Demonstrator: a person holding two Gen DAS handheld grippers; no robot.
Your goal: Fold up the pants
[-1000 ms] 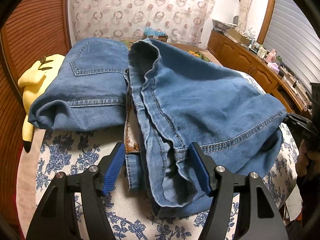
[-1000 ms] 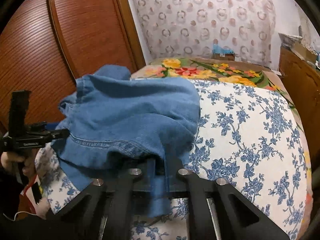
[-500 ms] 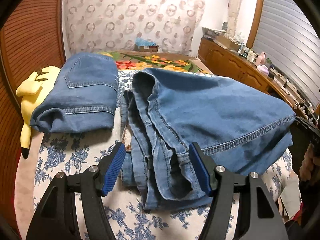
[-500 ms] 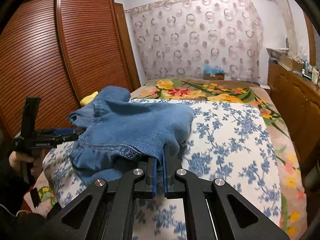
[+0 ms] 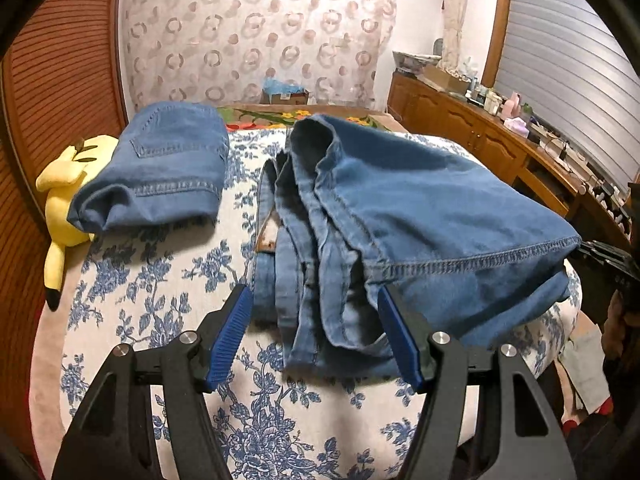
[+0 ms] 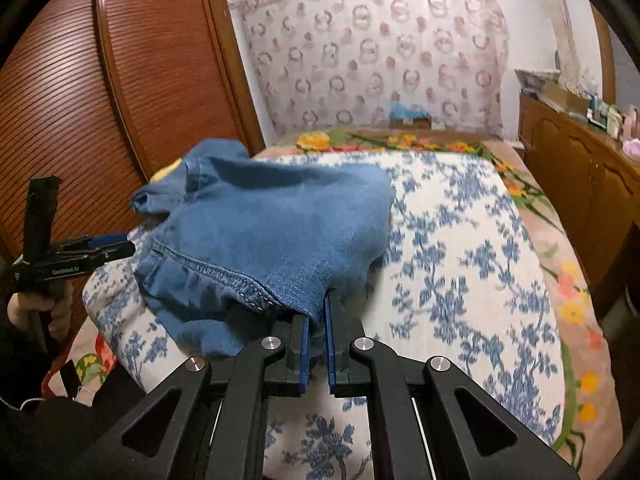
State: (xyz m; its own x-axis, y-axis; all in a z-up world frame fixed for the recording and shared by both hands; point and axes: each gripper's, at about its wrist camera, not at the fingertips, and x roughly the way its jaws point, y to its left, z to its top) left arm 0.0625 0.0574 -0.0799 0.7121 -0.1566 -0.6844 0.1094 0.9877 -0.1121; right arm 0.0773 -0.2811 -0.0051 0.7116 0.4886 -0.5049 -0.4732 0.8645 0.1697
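Observation:
A pair of blue jeans [image 5: 420, 208] lies bunched and doubled over on the blue-flowered bedspread [image 5: 160, 280]. My left gripper [image 5: 314, 296] is open, low over the bed, and the jeans' rumpled near end lies between its fingers without being pressed. My right gripper [image 6: 318, 308] holds its blue pads a narrow gap apart and its jaws are opening. A stitched hem corner of the jeans [image 6: 272, 232] still sits between the fingertips. In the left wrist view the right gripper [image 5: 604, 256] shows at the hem's right end. The left gripper [image 6: 108, 246] appears at the left of the right wrist view.
A second, folded pair of jeans [image 5: 168, 168] rests at the back left beside a yellow plush toy [image 5: 60, 200]. A slatted wooden wardrobe [image 6: 100, 100] runs along the left, and a wooden dresser [image 5: 480, 140] with clutter along the right. A cardboard box [image 5: 286, 94] stands at the bed's far end.
The loose jeans have slid right and nearer, off the folded pair. The right gripper drew back with the hem and its pads have parted a little. The left gripper stayed open.

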